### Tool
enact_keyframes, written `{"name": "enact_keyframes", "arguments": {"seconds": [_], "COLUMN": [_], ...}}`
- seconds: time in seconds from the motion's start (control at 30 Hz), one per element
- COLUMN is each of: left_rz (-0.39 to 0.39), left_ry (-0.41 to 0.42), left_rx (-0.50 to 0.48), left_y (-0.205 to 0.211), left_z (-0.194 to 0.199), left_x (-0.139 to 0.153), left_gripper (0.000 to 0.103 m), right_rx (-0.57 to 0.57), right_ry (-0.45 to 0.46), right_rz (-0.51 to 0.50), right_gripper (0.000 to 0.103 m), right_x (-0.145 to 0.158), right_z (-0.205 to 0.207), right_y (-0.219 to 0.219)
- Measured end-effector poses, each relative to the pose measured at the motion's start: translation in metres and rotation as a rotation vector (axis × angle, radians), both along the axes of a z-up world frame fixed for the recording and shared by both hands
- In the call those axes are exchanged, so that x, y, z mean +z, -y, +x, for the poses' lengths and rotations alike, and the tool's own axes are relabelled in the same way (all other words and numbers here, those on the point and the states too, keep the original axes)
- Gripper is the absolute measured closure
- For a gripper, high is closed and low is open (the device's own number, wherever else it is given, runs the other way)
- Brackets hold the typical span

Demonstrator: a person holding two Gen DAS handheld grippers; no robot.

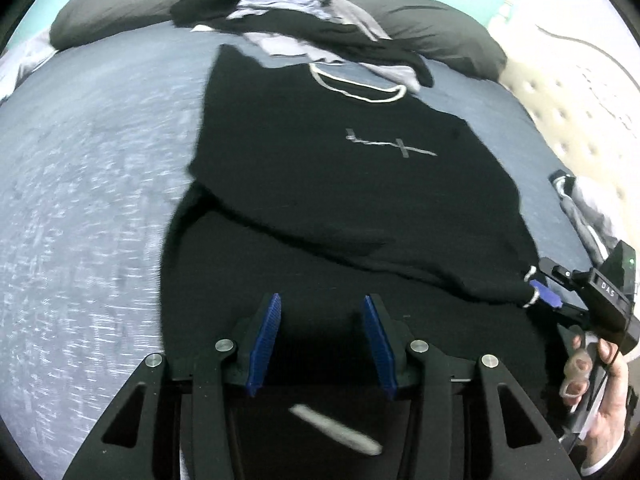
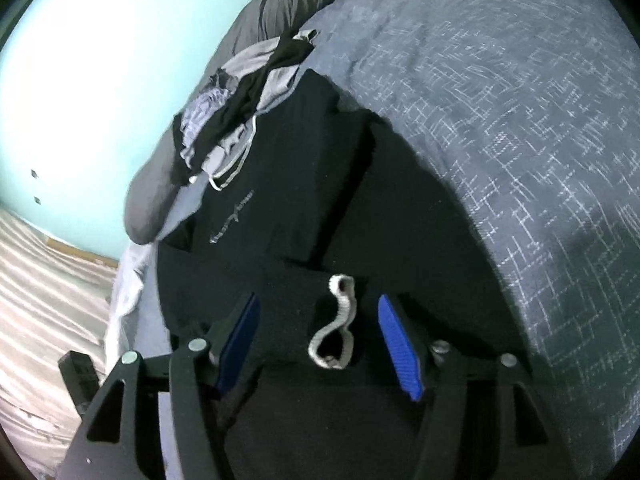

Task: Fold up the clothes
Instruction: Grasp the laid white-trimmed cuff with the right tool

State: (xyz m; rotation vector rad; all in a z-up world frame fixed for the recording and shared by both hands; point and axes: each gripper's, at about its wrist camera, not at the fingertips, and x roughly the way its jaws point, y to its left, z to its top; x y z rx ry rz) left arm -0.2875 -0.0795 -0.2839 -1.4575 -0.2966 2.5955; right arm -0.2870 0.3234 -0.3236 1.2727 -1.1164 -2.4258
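A black sweater (image 1: 328, 184) with a pale ribbed collar (image 1: 356, 87) and a small grey chest mark lay face up on a bed (image 1: 100, 184) covered in a grey-blue spread flecked with white crosshatch, its sides already turned in, by the look of it, so the body formed a narrow panel. The left gripper (image 1: 322, 340) hovered over the dark hem end, its blue ridged fingers (image 1: 264, 344) partly open and holding nothing. The right gripper (image 2: 318, 340) sat at the near edge of the garment, its fingers (image 2: 400, 348) spread wide on either side of a pale ribbed sleeve cuff (image 2: 336, 324) that lay loose between them without being pinched. In the left view a hand (image 1: 596, 392) gripped that tool's handle. The step in hand appeared to be tidying the sleeve before the lengthwise fold; the next move would likely call for both grippers to pinch the hem and carry it toward the collar. A heap of grey and black clothes (image 1: 304, 4) waited beyond, against dark pillows (image 1: 432, 28). The knit looked soft, matte and limp.
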Motion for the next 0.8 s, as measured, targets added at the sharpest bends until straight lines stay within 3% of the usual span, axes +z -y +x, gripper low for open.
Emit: {"name": "enact_keyframes", "arguments": {"seconds": [0.17, 0.27, 0.33, 0.43, 0.63, 0.8], "left_rz": [0.009, 0.011, 0.012, 0.009, -0.007, -0.047], "left_ry": [0.006, 0.005, 0.005, 0.002, -0.005, -0.014], "left_rx": [0.029, 0.04, 0.045, 0.053, 0.096, 0.121], "left_y": [0.018, 0.024, 0.029, 0.034, 0.048, 0.055], "left_z": [0.0, 0.001, 0.002, -0.001, -0.014, -0.035], "left_x": [-0.006, -0.007, -0.007, -0.008, -0.006, -0.002], "left_gripper": [0.056, 0.056, 0.056, 0.056, 0.056, 0.056], "right_rx": [0.016, 0.043, 0.051, 0.054, 0.045, 0.026], "right_ry": [0.008, 0.011, 0.009, 0.003, -0.035, -0.098], "right_rz": [0.043, 0.078, 0.09, 0.083, 0.05, 0.043], "right_gripper": [0.041, 0.057, 0.075, 0.085, 0.096, 0.097], "right_x": [-0.004, -0.005, -0.006, -0.007, 0.004, 0.025], "right_z": [-0.009, -0.011, -0.011, -0.01, -0.005, 0.004], "right_y": [0.006, 0.014, 0.016, 0.016, 0.015, 0.009]}}
